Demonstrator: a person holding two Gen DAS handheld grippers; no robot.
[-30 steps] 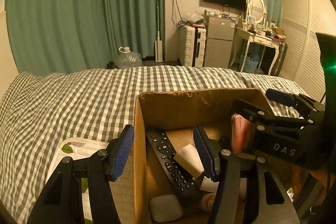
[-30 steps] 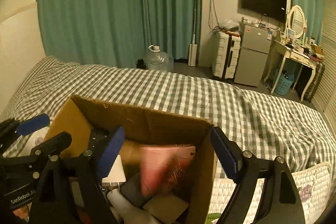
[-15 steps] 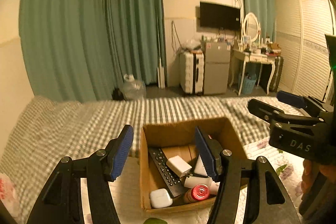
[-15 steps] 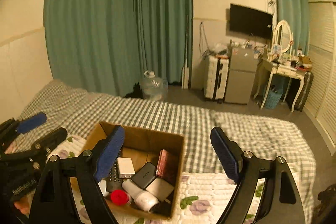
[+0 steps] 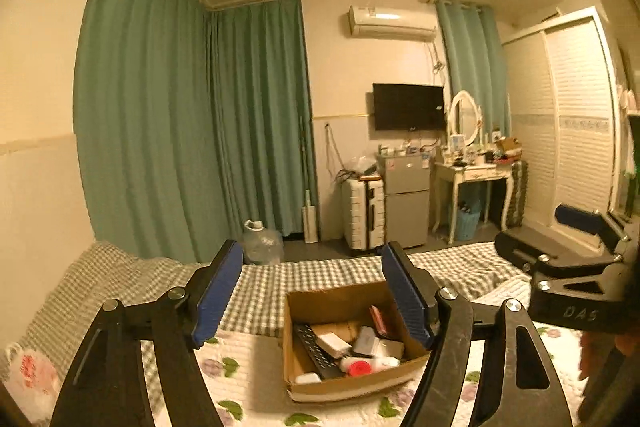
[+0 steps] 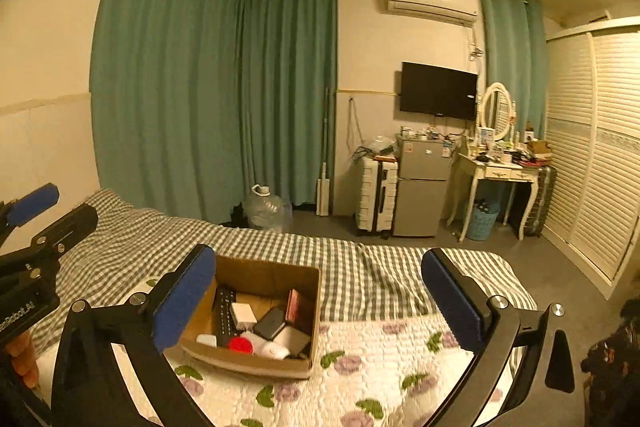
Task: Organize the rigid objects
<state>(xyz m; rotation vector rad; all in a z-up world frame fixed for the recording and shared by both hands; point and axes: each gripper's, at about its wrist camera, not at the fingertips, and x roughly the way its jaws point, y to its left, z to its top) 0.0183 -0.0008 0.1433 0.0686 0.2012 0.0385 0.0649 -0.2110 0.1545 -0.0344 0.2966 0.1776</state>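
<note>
A cardboard box (image 5: pixel 298 315) (image 6: pixel 310 315) sits on the bed on a flowered quilt (image 6: pixel 372 367). It holds a black remote control (image 5: pixel 316 351) (image 6: pixel 225 315), a white adapter (image 6: pixel 244 313), a pink case (image 6: pixel 296 305) leaning on the right wall, a dark power bank (image 6: pixel 270 323), a red-capped item (image 5: pixel 359 369) (image 6: pixel 241 345) and white pieces. My left gripper (image 5: pixel 312 299) is open and empty, high above and behind the box. My right gripper (image 6: pixel 316 301) is open and empty, also well back from it.
The bed has a grey checked cover (image 6: pixel 360 275). Beyond it stand green curtains (image 6: pixel 208 99), a water jug (image 6: pixel 266 211), a white suitcase (image 6: pixel 376 199), a small fridge (image 6: pixel 420 191), a dressing table (image 6: pixel 500 175) and a louvred wardrobe (image 6: pixel 596 155).
Both grippers have pulled up and back from the box, which now looks small and far. The pink case stays in the box.
</note>
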